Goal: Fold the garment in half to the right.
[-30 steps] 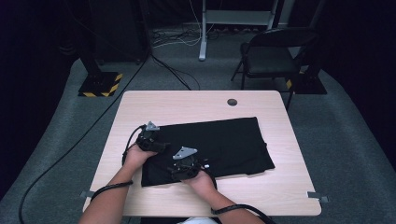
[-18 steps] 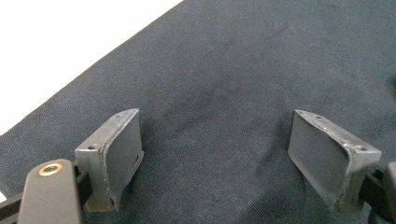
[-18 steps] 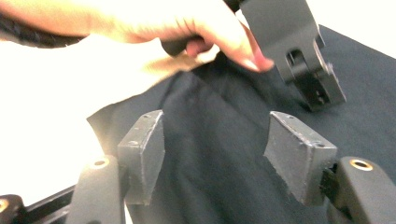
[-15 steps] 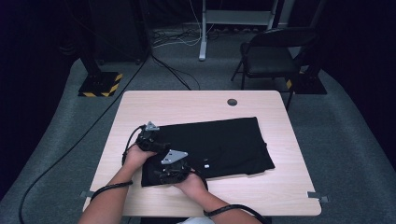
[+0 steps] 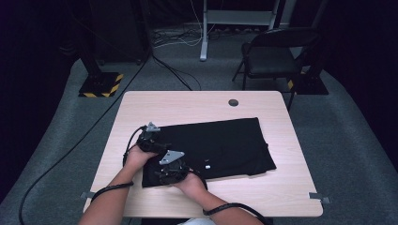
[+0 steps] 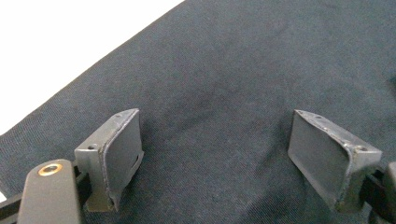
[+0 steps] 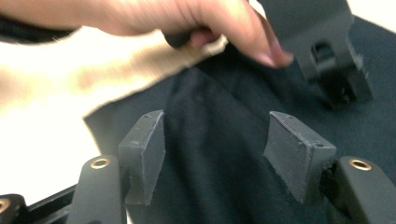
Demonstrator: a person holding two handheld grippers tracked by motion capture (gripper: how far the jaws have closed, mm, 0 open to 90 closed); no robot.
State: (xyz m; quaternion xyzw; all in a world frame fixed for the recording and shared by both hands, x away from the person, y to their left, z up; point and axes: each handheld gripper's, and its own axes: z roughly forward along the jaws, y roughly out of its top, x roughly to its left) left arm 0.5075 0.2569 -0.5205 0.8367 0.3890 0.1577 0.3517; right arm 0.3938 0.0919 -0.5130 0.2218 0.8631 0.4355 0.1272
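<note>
Black cloth (image 5: 216, 147) lies flat mid-worktop (image 5: 197, 103), long axis left-right. Both tools sit at its near-left corner: left tool (image 6: 215, 154) wide open over fabric, gripping nothing; right tool (image 7: 217, 154) half-open, jaws just closing, probably straddling a fold, nearer the corner.

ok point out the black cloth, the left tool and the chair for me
black cloth (image 5: 225, 140), high view, on the flat middle of the fabric
left tool (image 6: 215, 140), left gripper view, midway between its two jaw tips, over the cloth
chair (image 5: 272, 61), high view, on the seat
</note>
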